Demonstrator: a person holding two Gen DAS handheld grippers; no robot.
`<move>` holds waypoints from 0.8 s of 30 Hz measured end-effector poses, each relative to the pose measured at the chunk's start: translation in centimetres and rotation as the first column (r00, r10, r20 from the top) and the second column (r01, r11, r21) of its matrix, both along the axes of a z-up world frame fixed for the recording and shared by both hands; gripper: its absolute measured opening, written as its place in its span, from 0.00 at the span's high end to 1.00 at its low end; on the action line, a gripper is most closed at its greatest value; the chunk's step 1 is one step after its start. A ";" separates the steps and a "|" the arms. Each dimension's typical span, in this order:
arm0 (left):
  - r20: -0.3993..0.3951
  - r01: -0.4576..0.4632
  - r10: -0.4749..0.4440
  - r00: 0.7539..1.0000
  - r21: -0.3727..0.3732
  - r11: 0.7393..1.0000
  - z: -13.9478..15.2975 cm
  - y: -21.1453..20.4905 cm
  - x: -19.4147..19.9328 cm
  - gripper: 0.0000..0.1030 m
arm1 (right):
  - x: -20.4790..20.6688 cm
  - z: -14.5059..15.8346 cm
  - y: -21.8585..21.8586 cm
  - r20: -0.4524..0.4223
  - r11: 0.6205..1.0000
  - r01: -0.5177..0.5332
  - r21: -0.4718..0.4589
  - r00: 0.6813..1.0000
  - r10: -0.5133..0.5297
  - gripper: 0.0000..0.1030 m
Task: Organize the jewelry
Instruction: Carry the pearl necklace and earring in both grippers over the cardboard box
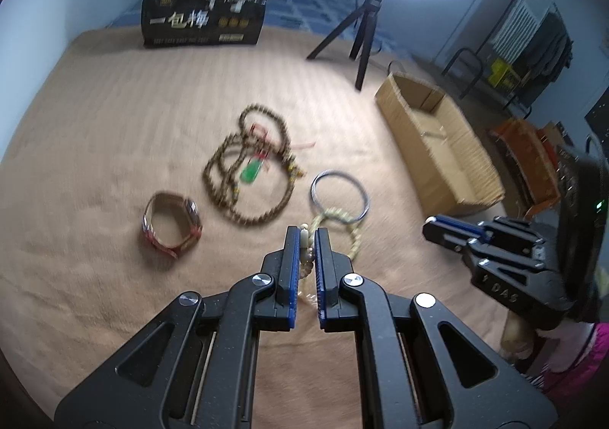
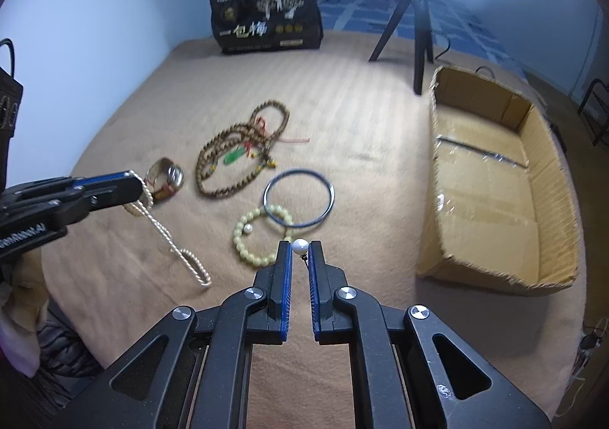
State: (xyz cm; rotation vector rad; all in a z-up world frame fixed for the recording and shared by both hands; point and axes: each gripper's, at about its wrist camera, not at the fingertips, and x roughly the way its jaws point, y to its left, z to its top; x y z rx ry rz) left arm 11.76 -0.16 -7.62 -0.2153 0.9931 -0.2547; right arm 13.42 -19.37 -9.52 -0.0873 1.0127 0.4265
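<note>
Two grippers, left gripper and right gripper. On the bed: one brown bead necklace, one metal bangle, one pale bead bracelet, one watch, one pale cord strand, one white pearl. One cardboard box, one black bag, one tripod.

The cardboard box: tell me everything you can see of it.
The cardboard box is plain brown corrugated card, a shallow open-topped rectangle with worn, frayed rims. Its floor is sealed along the middle with glossy clear tape, and nothing seems to lie inside. It sits flat on the tan blanket, to the right of the jewelry, close to the tripod's legs. Neither gripper touches it.
</note>
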 end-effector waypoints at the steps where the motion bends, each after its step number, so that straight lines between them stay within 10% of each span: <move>1: 0.010 0.001 -0.001 1.000 -0.009 1.000 0.5 -0.1 0.2 0.95 | 0.1 0.3 -0.2 0.007 1.000 0.005 0.004 1.000 -0.005 0.93; 24: 0.191 0.140 -0.110 0.975 -0.151 0.979 8.7 -8.3 3.8 0.95 | 3.7 5.4 -8.8 0.119 0.974 0.217 0.067 0.968 -0.223 0.93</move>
